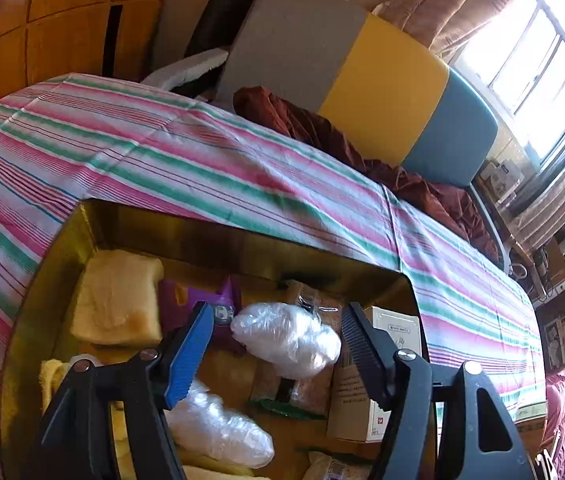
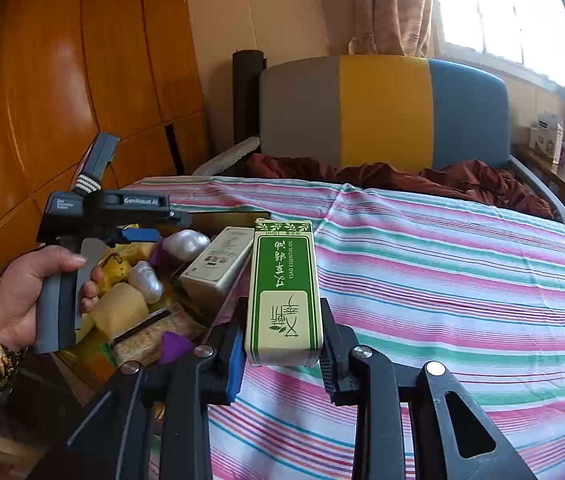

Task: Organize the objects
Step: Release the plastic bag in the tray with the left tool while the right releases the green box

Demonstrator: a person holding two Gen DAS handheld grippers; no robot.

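One green-and-cream box [image 2: 284, 292] sits clamped in the right hand-held gripper [image 2: 282, 354] above the striped bedsheet [image 2: 462, 280], while the left hand-held gripper [image 1: 278, 344] gapes wide over a gold tin [image 1: 30, 320].

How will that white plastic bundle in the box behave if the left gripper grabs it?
The white plastic bundle looks crinkly and soft, so it will probably squash and feel light. Its glossy film may slip between the open fingers of the left gripper. Being rounded, it might roll.
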